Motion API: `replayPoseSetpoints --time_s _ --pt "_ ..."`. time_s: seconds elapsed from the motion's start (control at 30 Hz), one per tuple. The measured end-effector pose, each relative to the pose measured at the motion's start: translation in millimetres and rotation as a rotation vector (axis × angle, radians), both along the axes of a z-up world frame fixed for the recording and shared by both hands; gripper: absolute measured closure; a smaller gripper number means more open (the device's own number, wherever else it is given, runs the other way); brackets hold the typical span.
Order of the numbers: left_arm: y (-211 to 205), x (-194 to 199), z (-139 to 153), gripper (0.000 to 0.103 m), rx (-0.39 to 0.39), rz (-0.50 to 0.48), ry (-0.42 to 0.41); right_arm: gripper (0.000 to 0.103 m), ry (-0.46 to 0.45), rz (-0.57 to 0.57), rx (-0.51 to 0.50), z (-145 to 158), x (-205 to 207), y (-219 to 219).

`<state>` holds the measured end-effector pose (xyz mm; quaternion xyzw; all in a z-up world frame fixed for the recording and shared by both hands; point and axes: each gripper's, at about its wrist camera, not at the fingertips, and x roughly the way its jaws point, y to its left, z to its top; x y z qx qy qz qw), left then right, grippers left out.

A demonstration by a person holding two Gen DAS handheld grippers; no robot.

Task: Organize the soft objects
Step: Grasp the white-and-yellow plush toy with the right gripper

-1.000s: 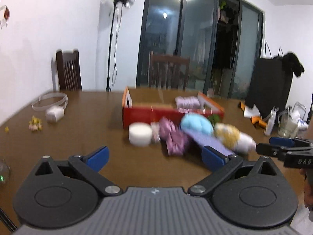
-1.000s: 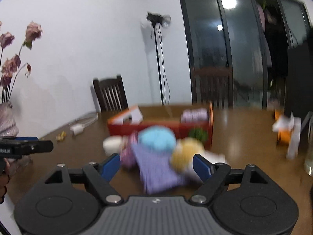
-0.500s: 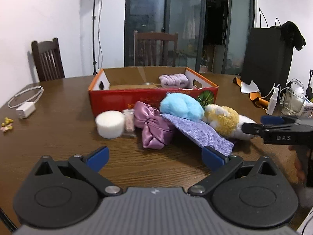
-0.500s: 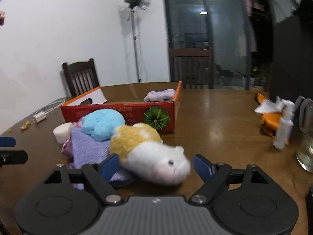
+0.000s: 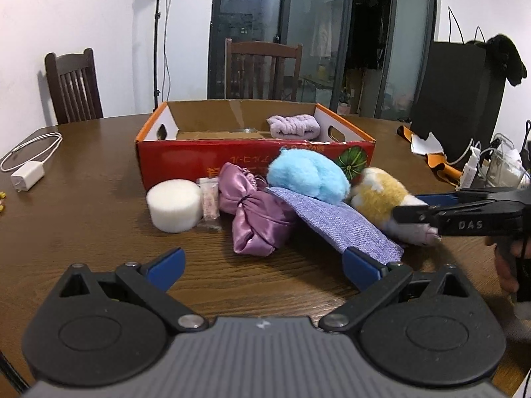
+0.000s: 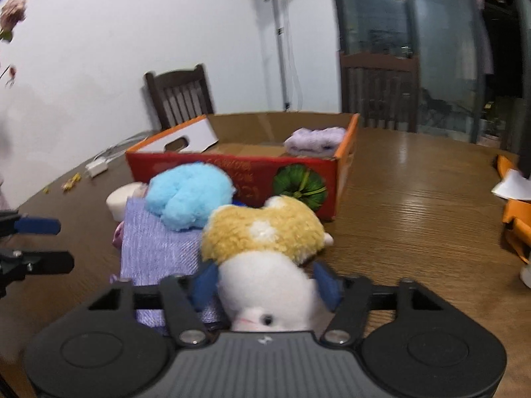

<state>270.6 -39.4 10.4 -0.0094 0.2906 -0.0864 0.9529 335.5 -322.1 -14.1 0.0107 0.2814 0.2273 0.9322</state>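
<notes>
A plush hamster, yellow on top and white below, lies on the wooden table in front of a red cardboard box. My right gripper is closing on it; both blue pads touch the sides of its white body. To its left lie a fluffy blue toy, a lavender cloth, a purple satin pouch and a white foam cylinder. A lilac fabric band rests inside the box. My left gripper stands open just short of the pouch, holding nothing.
A white charger with its cable lies at the table's left. A small bottle and orange items sit at the right. Two wooden chairs stand behind the table. A person's hand holds the right gripper.
The right gripper came forward over the plush hamster and its jaws narrowed around the white body. Earlier the left gripper moved nearer the pile; since half a second ago it has hardly moved.
</notes>
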Motion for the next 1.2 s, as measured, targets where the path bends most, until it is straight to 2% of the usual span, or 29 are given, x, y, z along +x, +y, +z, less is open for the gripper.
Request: replayPoseSetpoints --time_s 0.07,0.13,0.2,0.23,0.37,0.43,0.5,0.57,0.63,0.73,0.8,0.83,0.9,1.0,1.03,1.1,1.2 --pt "5 -7 3 0.000 -0.010 0.005 -0.011 0.070 -0.049 -0.031 -0.002 9 -15 -1" --pt "12 -15 5 0.000 -0.022 0.017 -0.021 0.074 -0.085 -0.045 0.002 20 -34 4" --pt "18 -24 7 0.000 -0.037 0.028 -0.026 0.086 -0.102 -0.014 0.010 27 -53 12" --pt "21 -28 8 0.000 -0.045 0.032 -0.028 0.097 -0.095 0.006 0.023 28 -63 18" --pt "34 -46 9 0.000 -0.078 0.056 -0.035 0.097 -0.047 0.157 0.071 23 -102 54" --pt "39 -55 9 0.000 -0.085 0.063 -0.034 0.092 -0.079 0.173 0.050 24 -117 63" --pt "42 -63 10 0.000 -0.093 0.064 -0.035 0.092 -0.104 0.120 0.066 30 -120 56" --pt "42 -67 10 0.000 -0.110 0.053 -0.028 0.082 -0.119 0.037 0.084 35 -118 40" --pt "36 -68 9 0.000 -0.123 0.030 -0.022 0.079 -0.127 -0.058 0.055 33 -112 23" --pt "20 -67 8 0.000 -0.111 -0.002 -0.024 0.078 -0.080 -0.174 0.014 16 -99 4" --pt "10 -66 9 0.000 -0.106 -0.017 -0.025 0.076 -0.043 -0.224 -0.069 -1 -94 4" --pt "6 -66 10 0.000 -0.100 -0.023 -0.029 0.078 -0.021 -0.211 -0.078 -7 -94 7" --pt "3 -67 11 0.000 -0.084 -0.027 -0.051 0.082 0.014 -0.113 -0.027 -10 -101 17" --pt "13 -63 13 0.000 -0.085 0.031 -0.070 0.082 0.019 0.198 0.156 1 -125 33" --pt "17 -61 14 0.000 -0.094 0.056 -0.061 0.079 0.007 0.273 0.191 6 -130 36" --pt "25 -57 15 0.000 -0.117 0.086 -0.040 0.078 -0.052 0.272 0.195 19 -137 32" --pt "25 -58 15 0.000 -0.136 0.063 -0.027 0.075 -0.111 0.149 0.205 28 -128 8"
